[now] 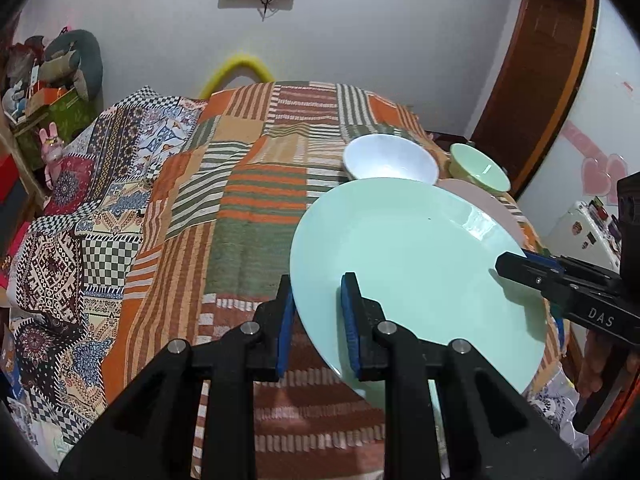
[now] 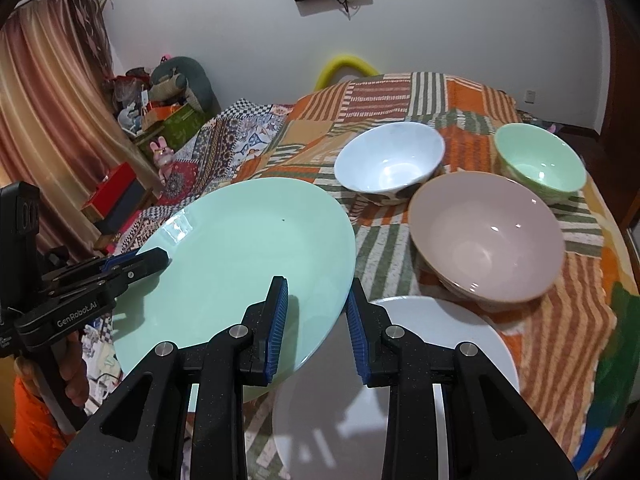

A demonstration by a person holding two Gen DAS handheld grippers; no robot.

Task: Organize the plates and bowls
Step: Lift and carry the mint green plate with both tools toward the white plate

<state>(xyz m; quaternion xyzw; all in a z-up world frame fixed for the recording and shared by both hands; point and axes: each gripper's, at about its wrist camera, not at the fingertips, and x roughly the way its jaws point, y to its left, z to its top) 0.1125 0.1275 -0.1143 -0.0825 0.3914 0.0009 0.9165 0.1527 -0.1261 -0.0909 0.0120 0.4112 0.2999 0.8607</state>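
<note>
A mint-green plate [image 1: 416,264] is held tilted above the patchwork-covered table, between both grippers. My left gripper [image 1: 318,320] straddles its left rim, one finger under, one over, with a visible gap to the pads. My right gripper [image 2: 316,320] straddles its right rim [image 2: 340,280] the same way; it also shows in the left wrist view [image 1: 520,268]. The plate fills the middle of the right wrist view [image 2: 240,272]. A white plate [image 2: 400,380] lies below. A white bowl [image 2: 388,164], a pink bowl [image 2: 488,236] and a green bowl [image 2: 540,160] stand behind.
The table wears a striped patchwork cloth [image 1: 240,200] with bare cloth to the left of the plates. A shelf with clutter [image 2: 160,112] and a curtain [image 2: 48,120] stand at the left. A wooden door frame [image 1: 540,80] is at the right.
</note>
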